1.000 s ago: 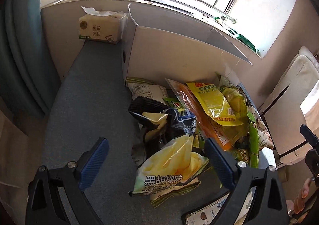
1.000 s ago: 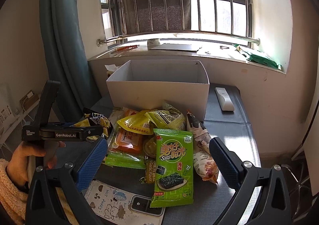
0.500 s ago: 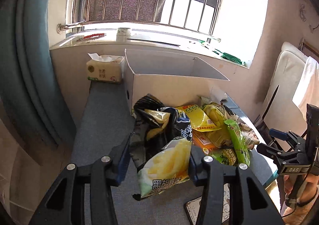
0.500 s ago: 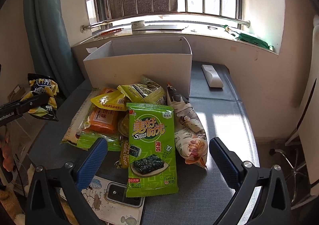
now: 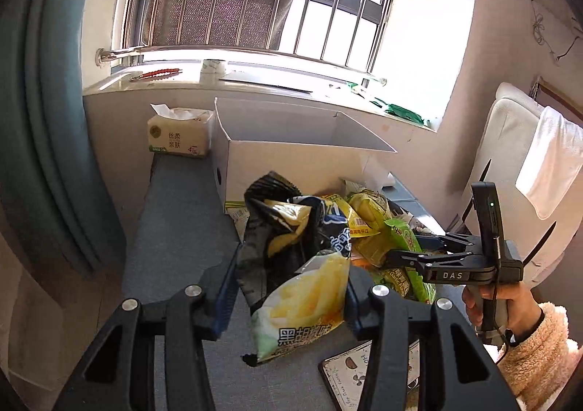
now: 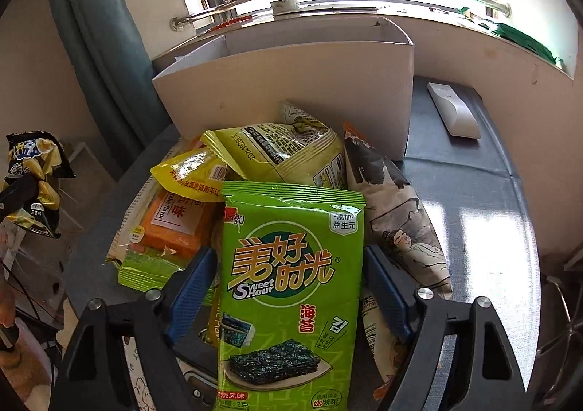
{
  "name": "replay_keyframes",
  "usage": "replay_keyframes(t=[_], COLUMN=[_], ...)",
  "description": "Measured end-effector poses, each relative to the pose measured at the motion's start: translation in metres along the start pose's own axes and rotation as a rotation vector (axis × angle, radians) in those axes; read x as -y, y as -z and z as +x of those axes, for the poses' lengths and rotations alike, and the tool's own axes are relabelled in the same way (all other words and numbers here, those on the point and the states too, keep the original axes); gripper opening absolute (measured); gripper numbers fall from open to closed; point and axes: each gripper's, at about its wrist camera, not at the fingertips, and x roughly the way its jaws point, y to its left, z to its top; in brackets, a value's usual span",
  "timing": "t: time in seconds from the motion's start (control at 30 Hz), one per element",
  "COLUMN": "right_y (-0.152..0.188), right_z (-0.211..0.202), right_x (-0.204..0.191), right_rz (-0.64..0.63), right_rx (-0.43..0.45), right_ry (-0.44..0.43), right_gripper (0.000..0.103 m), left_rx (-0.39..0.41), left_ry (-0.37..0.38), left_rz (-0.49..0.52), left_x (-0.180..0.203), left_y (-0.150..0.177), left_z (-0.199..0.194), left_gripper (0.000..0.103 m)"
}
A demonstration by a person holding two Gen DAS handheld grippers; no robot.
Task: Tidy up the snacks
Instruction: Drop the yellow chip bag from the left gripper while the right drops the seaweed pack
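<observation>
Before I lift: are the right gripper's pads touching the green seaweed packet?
Touching. In the right wrist view, both blue pads of the right gripper press against the side edges of the green seaweed packet, with no gap visible on either side.

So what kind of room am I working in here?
Most likely a room in a home, perhaps a bedroom or living room. A barred window with a teal curtain sits behind the grey table, a tissue pack stands by the white box, and a remote control lies nearby.
</observation>
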Motion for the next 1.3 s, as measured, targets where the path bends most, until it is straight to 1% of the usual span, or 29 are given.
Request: replay_keyframes(t=[0.03,0.07,0.13,0.27,0.37,0.43,0.5,0.53,0.57,0.6,0.63,0.67,0.7,0.8,0.87,0.93,1.0,1.07,1.1,1.13,1.17,1.2,1.23,1.3], right_y=[0.0,0.001,0.003,0.0,-0.017,-0.039,-0.067,-0.083,-0.103,-0.12,-0.138,-0.157,-0.175,-0.219,-0.242,-0.254,-0.258,-0.258,-0.256,-0.254,-0.253,-0.25,-0.247,-0.243], right_z=[0.002,0.0,-0.01,-0.045,-0.074,-0.089,-0.096,-0.098,-0.096,-0.093,-0.086,-0.073,-0.06,-0.021,0.001,0.019,0.033,0.045,0.049,0.052,0.055,0.056,0.055,0.043], right_x=[-0.001,-0.004,-0.006,-0.011,-0.01,-0.004,0.0,0.002,0.003,0.005,0.007,0.008,0.01,0.019,0.024,0.032,0.041,0.046,0.049,0.052,0.055,0.057,0.057,0.055], right_rz=[-0.015,-0.026,-0.017,-0.008,0.015,0.028,0.043,0.047,0.045,0.048,0.054,0.055,0.057,0.062,0.049,0.065,0.106,0.127,0.136,0.143,0.155,0.167,0.166,0.154], right_rx=[-0.002,0.008,0.027,0.115,0.188,0.24,0.267,0.282,0.307,0.33,0.332,0.308,0.284,0.223,0.185,0.157,0.132,0.101,0.092,0.082,0.069,0.052,0.052,0.117], right_ry=[0.022,0.018,-0.034,-0.036,-0.06,-0.073,-0.06,-0.054,-0.056,-0.054,-0.022,0.025,0.052,0.081,0.125,0.125,0.094,0.095,0.104,0.107,0.103,0.096,0.088,0.085], right_gripper=[0.068,0.068,0.067,0.067,0.067,0.067,0.067,0.068,0.068,0.068,0.068,0.068,0.068,0.068,0.068,0.068,0.069,0.07,0.072,0.077,0.084,0.1,0.103,0.103], left_rx=[0.0,0.002,0.006,0.017,0.032,0.056,0.081,0.08,0.069,0.069,0.069,0.059,0.055,0.028,-0.001,-0.045,-0.069,-0.096,-0.119,-0.138,-0.143,-0.133,-0.119,-0.105], left_ry=[-0.002,-0.004,-0.002,0.013,0.033,0.051,0.066,0.073,0.068,0.047,0.04,0.049,0.049,-0.006,-0.036,-0.051,-0.059,-0.09,-0.111,-0.138,-0.161,-0.17,-0.171,-0.172], left_rz=[0.003,0.007,0.013,0.01,0.017,0.023,0.037,0.043,0.049,0.054,0.06,0.063,0.063,0.068,0.062,0.046,0.047,0.048,0.052,0.069,0.092,0.116,0.129,0.125], left_x=[0.001,0.002,0.003,0.003,0.005,0.007,0.008,0.008,0.009,0.01,0.01,0.01,0.009,0.003,-0.003,-0.009,-0.014,-0.018,-0.019,-0.018,-0.017,-0.016,-0.015,-0.016], left_y=[0.0,0.001,0.001,-0.004,-0.017,-0.034,-0.057,-0.07,-0.085,-0.101,-0.117,-0.133,-0.148,-0.184,-0.196,-0.202,-0.203,-0.199,-0.196,-0.193,-0.19,-0.188,-0.187,-0.188], left_z=[0.0,0.0,-0.001,-0.001,0.003,0.007,0.015,0.021,0.031,0.041,0.052,0.065,0.077,0.119,0.142,0.164,0.178,0.188,0.193,0.195,0.195,0.192,0.189,0.18], left_gripper=[0.052,0.052,0.052,0.052,0.052,0.052,0.052,0.052,0.052,0.052,0.052,0.052,0.052,0.052,0.052,0.052,0.054,0.054,0.056,0.066,0.085,0.1,0.103,0.103])
